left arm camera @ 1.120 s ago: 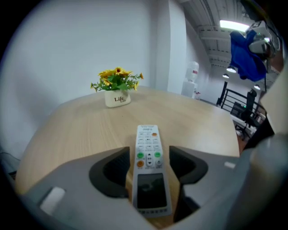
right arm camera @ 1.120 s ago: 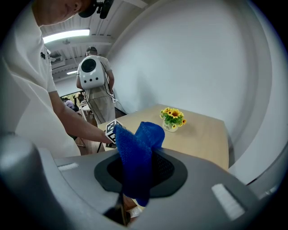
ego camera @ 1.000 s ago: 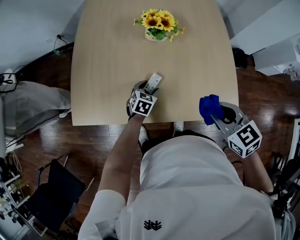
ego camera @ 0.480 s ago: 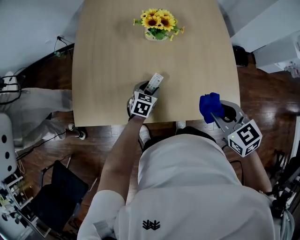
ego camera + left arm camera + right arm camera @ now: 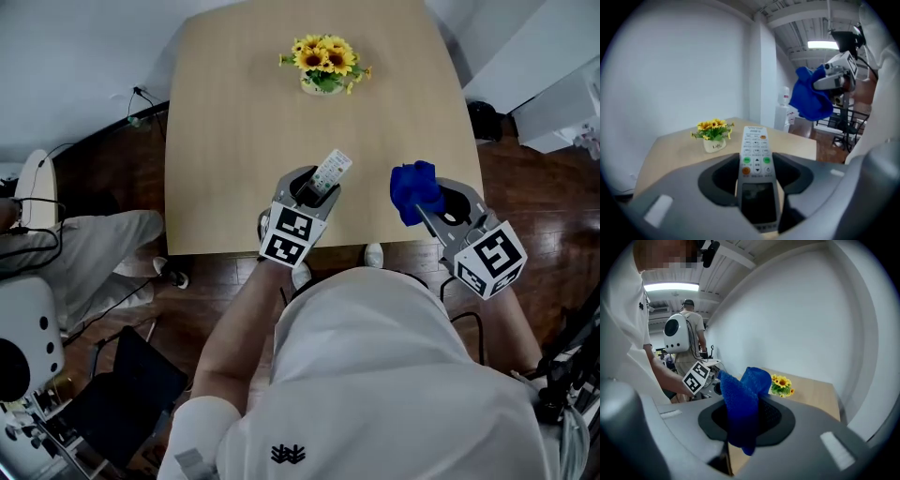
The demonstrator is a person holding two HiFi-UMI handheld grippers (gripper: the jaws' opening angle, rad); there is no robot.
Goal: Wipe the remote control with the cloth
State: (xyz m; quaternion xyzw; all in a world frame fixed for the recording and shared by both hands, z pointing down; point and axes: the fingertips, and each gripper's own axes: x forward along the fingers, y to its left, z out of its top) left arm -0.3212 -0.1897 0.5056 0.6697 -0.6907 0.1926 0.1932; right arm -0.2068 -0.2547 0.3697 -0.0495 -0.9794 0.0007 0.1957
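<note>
Two hand-held grippers, both loaded. Left gripper [image 5: 314,190]: jaws have just been closing and now clamp the long white plastic remote control [image 5: 332,170] by its sides. Remote sits button side up, dark screen end back between the jaws, green and orange buttons just past the jaw tips, the rest sticking out toward the far side. It is held clear of the tabletop, over the near part of the pale wooden table [image 5: 234,112].

Right gripper [image 5: 424,208]: jaws pinched on the bunched blue knitted cloth [image 5: 412,187]. One fold stands up above the jaws, the other end droops below them (the left gripper view shows it hanging free in the air). Cloth sits to the right of the remote, not touching it, near the table's right near corner.

Each gripper has its marker cube at the near end: left one [image 5: 288,236], right one [image 5: 491,258]. Far side of the table, about midway across: small white pot of yellow sunflowers [image 5: 324,66], upright, well apart from both grippers. Dark wooden floor [image 5: 122,169] around the table. The right gripper view also shows a second person wearing a white domed backpack [image 5: 677,333] standing well behind.
</note>
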